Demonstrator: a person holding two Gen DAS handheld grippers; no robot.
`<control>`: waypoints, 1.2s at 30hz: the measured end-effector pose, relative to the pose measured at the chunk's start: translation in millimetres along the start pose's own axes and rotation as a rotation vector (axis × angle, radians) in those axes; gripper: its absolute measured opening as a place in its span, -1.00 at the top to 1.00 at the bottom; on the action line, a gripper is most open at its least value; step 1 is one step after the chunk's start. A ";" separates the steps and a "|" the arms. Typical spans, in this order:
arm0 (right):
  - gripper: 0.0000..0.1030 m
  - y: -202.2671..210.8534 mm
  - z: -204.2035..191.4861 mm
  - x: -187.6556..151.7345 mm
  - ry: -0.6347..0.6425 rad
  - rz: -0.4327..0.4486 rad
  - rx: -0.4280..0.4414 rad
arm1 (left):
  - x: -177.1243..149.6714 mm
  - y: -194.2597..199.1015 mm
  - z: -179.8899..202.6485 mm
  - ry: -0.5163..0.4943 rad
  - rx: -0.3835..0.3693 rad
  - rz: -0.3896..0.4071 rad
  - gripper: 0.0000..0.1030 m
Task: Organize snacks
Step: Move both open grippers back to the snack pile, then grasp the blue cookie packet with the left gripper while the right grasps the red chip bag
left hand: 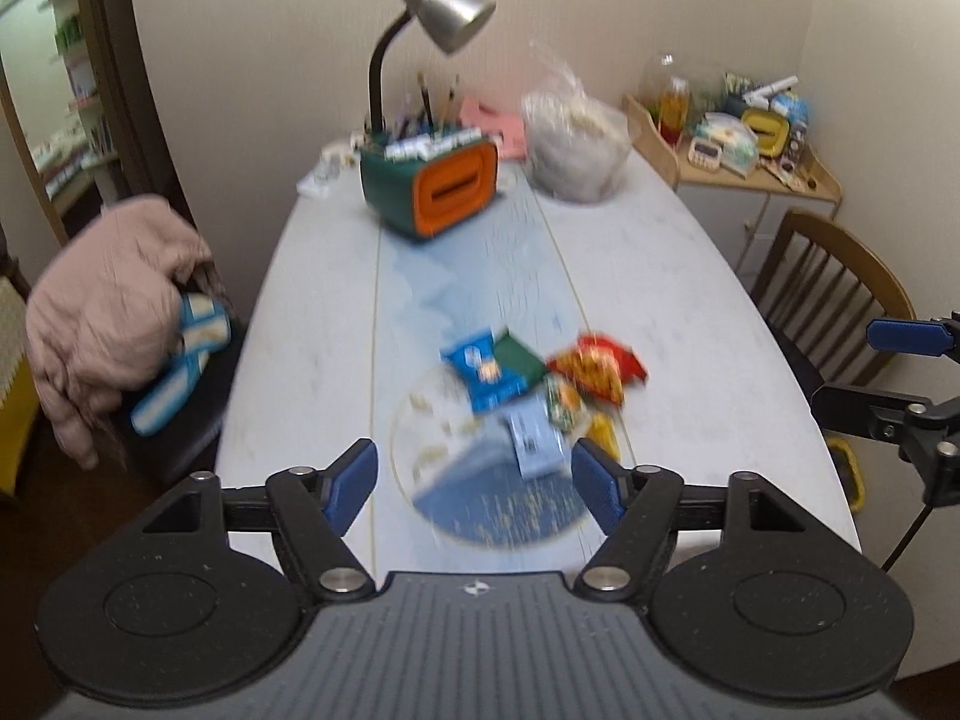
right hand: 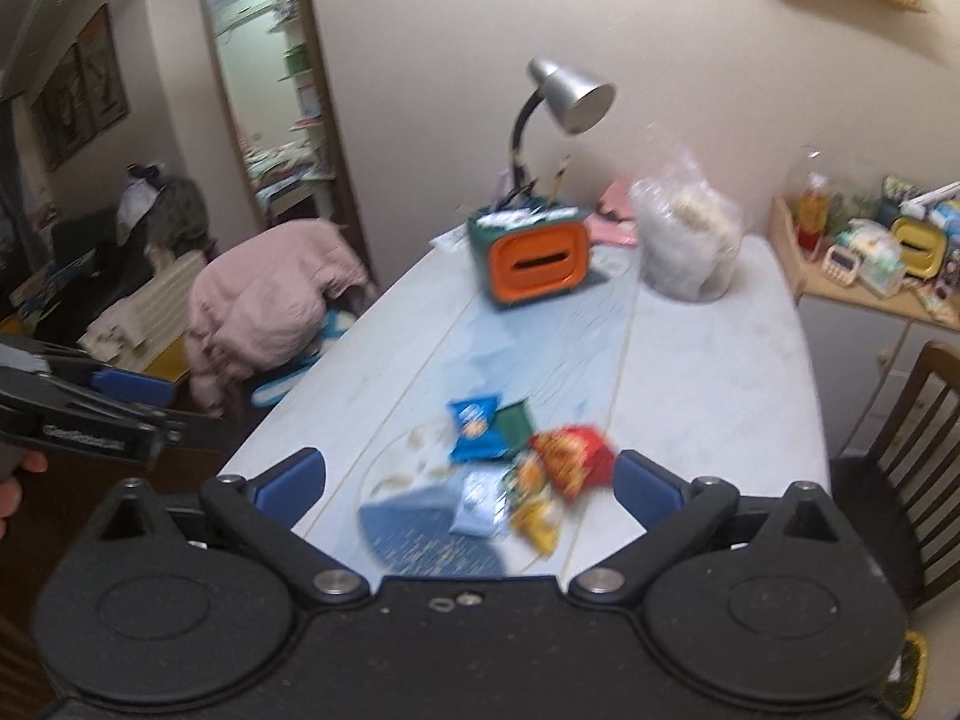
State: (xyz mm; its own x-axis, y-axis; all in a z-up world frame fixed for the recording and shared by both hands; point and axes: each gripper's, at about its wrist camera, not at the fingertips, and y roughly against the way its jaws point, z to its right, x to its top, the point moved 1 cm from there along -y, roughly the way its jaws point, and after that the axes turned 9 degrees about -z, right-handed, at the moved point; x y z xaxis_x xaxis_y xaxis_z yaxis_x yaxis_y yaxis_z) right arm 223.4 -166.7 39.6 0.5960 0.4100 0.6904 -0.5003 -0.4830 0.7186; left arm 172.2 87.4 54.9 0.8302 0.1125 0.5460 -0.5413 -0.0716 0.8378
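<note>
Snacks (left hand: 528,390) are piled loosely near the front end of a long pale table (left hand: 690,300), partly on a round blue plate (left hand: 498,516) whose speckled surface is blurred by motion. The heap is made up of small crinkly foil and plastic packets: a glossy blue packet (left hand: 480,372) with a picture printed on it, a flat dark green packet (left hand: 519,354) tucked just behind it, a puffy red and orange bag (left hand: 597,369) off to the right, a pale blue sachet (left hand: 534,444) and a yellow one (left hand: 603,432) closer in. Labels can't be read, too smeared.

The left gripper (left hand: 474,480) is seen from its own camera with the ribbed blue pads (left hand: 354,474) spread well apart and nothing between them, only table and plate behind the gap. The right gripper (right hand: 468,480) is spread even wider, also with nothing caught, and the packets are framed in the gap behind it.

Farther back, a boxy green holder with an orange face (left hand: 432,186) and a slot in it is stuffed with pens, and a gooseneck desk lamp (left hand: 444,12) with a brushed metal shade stands beside it. A crumpled clear plastic bag (left hand: 576,144) of pale stuff sits at the far right of the table. A quilted pink jacket (left hand: 108,312) is draped over a chair on the left, and a wooden spindle-back chair (left hand: 840,276) is parked on the right.
</note>
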 end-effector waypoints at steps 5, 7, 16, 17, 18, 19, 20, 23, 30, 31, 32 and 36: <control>-0.99 -26.2 28.7 23.9 -0.036 -0.021 -0.048 | 34.9 -19.1 12.4 -0.038 0.009 0.004 -0.51; -0.99 -40.7 39.6 29.7 -0.048 -0.042 -0.055 | 45.8 -34.8 17.4 -0.046 0.006 -0.017 -0.51; -0.99 -108.3 73.5 42.4 -0.058 -0.141 -0.070 | 78.1 -125.6 22.1 -0.007 0.007 -0.149 -0.51; -0.99 -116.2 76.7 42.9 -0.053 -0.153 -0.070 | 81.3 -136.7 21.3 0.001 0.004 -0.168 -0.51; -0.99 -124.7 79.3 43.8 -0.048 -0.166 -0.069 | 84.1 -147.3 20.8 0.013 0.002 -0.185 -0.51; -0.99 -133.6 82.3 44.1 -0.045 -0.181 -0.067 | 87.3 -158.6 19.9 0.026 0.000 -0.202 -0.51; -0.99 -142.5 85.2 44.3 -0.042 -0.198 -0.065 | 89.7 -169.1 19.2 0.038 0.000 -0.217 -0.51; -0.99 -170.9 93.4 44.8 -0.033 -0.243 -0.061 | 96.7 -201.6 14.6 0.080 0.008 -0.265 -0.51; -0.99 -234.6 105.7 42.8 -0.023 -0.332 -0.032 | 110.1 -270.1 -0.1 0.206 -0.018 -0.366 -0.51; -0.99 -243.1 106.1 41.8 -0.016 -0.344 -0.023 | 111.2 -278.8 -1.9 0.222 -0.014 -0.375 -0.51; -0.99 -250.3 106.2 40.8 -0.008 -0.352 -0.016 | 112.8 -287.5 -2.7 0.233 -0.012 -0.383 -0.51; -0.98 -276.9 106.9 39.2 0.019 -0.386 -0.015 | 114.8 -322.2 -6.9 0.298 -0.012 -0.421 -0.51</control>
State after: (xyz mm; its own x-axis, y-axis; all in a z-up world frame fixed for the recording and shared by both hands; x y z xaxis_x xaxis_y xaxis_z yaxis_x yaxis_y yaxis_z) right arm 452.4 -99.7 -141.2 0.7306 0.5736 0.3704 -0.2507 -0.2792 0.9269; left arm 441.1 130.3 -152.4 0.9032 0.4070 0.1361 -0.1716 0.0519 0.9838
